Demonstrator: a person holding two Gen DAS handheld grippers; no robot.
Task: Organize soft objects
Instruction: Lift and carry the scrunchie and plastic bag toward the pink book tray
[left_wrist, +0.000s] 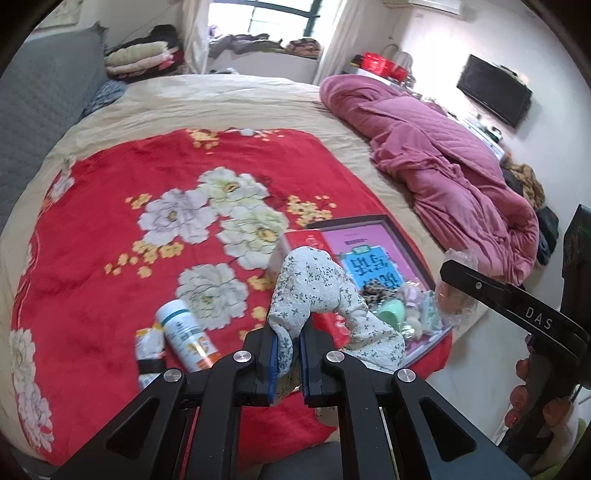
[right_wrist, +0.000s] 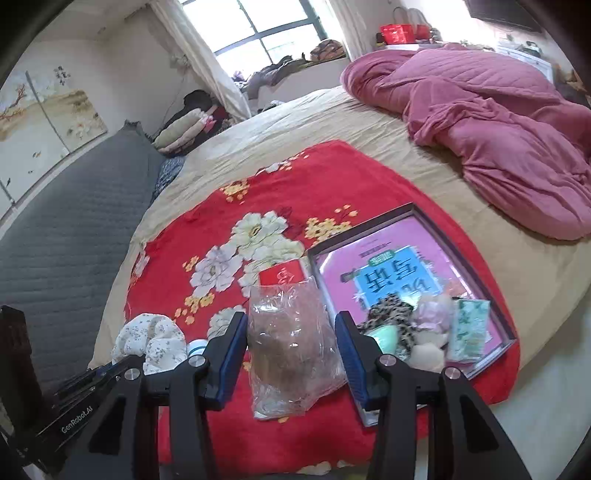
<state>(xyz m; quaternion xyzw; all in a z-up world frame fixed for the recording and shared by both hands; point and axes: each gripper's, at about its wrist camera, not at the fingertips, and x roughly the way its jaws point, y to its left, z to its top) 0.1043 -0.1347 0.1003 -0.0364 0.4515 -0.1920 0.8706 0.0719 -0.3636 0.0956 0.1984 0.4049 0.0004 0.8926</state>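
left hand-held gripper (left_wrist: 287, 350) clamped on a floral white cloth (left_wrist: 317, 295), right hand-held gripper (right_wrist: 291, 354) squeezing a crinkly clear plastic bag (right_wrist: 291, 343), red flowery blanket (left_wrist: 110, 258) underneath

- The left gripper (left_wrist: 287, 354) is closed tight, its blue pads pinching a fold of white floral cloth (left_wrist: 317, 291); it points forward and steeply down.
- In the right wrist view the left gripper (right_wrist: 110, 369) shows at the lower left, with the cloth bunched at its tip.
- The right gripper (right_wrist: 293, 347) has its jaws partly apart, the blue pads pressing either side of a clear plastic bag (right_wrist: 291, 343) with something brown inside; it also points forward and down.
- In the left wrist view the right gripper's black finger (left_wrist: 517, 306) reaches in from the right, and the person's hand (left_wrist: 535, 398) wraps the handle, fingers curled.
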